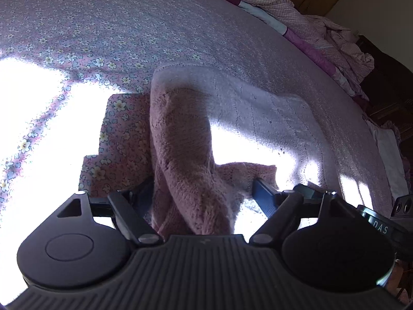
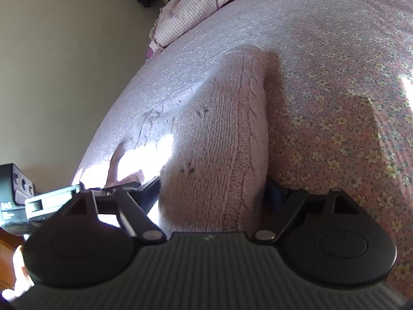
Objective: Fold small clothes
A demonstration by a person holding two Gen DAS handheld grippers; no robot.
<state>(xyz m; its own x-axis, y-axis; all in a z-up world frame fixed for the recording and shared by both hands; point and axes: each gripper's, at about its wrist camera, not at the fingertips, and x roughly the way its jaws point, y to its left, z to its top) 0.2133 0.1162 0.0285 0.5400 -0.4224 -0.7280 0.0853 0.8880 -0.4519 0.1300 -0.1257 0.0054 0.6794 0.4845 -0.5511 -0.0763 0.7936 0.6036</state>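
Both hand-held grippers, left (image 1: 204, 193) and right (image 2: 214, 193), wide-jawed around lifted pink cable-knit sweater (image 2: 219, 134); mid-fold, grip unclear; next, lay across flat.

Floral pink bedsheet (image 1: 108, 25) covers the bed with harsh sun patches, a rumpled checked pink quilt (image 1: 343, 41) bunched along its far edge, plain cream wall (image 2: 64, 64) beside, dark furniture (image 1: 387, 82) behind.

Floral-sheeted bed (image 1: 108, 20) carries a pink knit sweater (image 1: 258, 108) and rumpled quilt (image 1: 343, 44)
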